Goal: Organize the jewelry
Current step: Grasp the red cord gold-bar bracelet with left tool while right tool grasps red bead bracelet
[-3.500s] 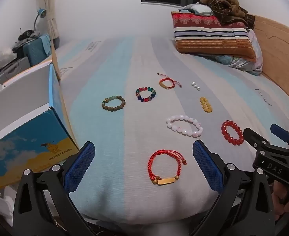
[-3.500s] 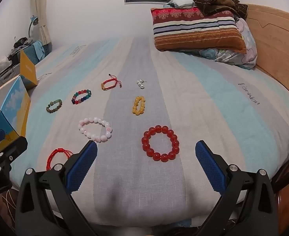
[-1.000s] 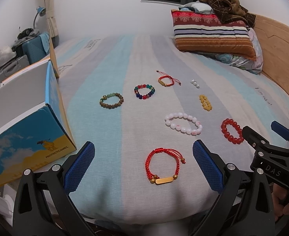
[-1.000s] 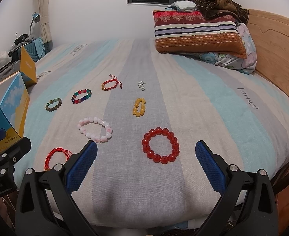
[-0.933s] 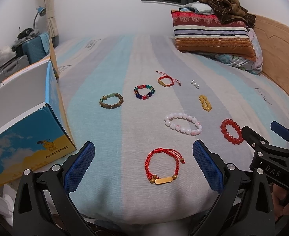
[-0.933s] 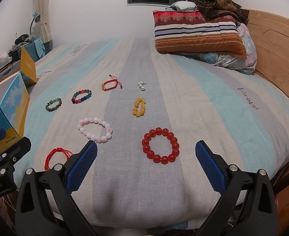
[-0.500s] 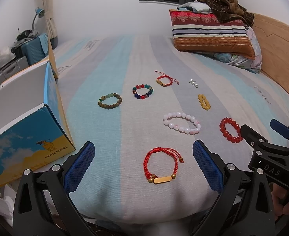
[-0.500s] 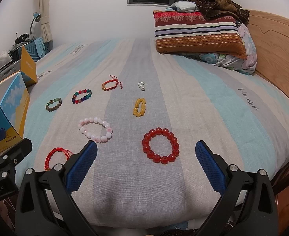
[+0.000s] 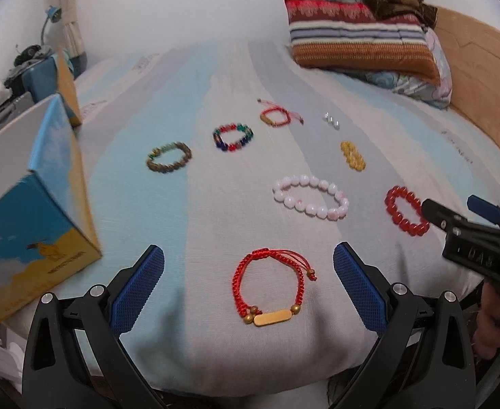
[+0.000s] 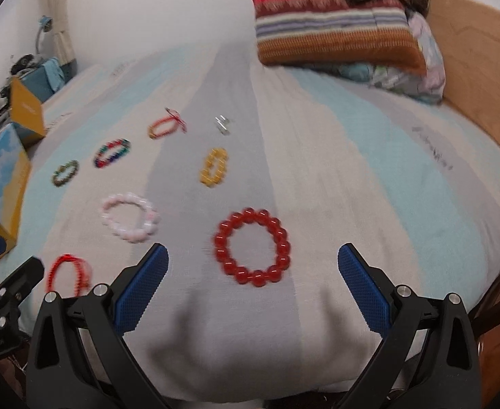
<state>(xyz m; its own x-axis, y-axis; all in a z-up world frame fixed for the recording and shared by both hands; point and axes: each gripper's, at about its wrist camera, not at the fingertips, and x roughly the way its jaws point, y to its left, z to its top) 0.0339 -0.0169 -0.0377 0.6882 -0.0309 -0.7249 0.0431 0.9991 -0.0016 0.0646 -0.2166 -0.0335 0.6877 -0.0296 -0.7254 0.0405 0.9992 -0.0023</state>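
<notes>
Both my grippers spread wide and empty, left gripper [image 9: 249, 288] lining up on the red cord bracelet [image 9: 273, 286], right gripper [image 10: 253, 284] over the red bead bracelet [image 10: 252, 246]—next, descend and pinch.

8 bracelets [image 9: 274, 287], pearls [image 9: 331, 121], flat on bed [image 9: 216, 68]

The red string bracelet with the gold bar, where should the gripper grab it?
Probably by the gold bar. The red string bracelet lies flat on the bed, bar nearest the open left gripper. Come from above, one of the fingers each side of the bar.
</notes>
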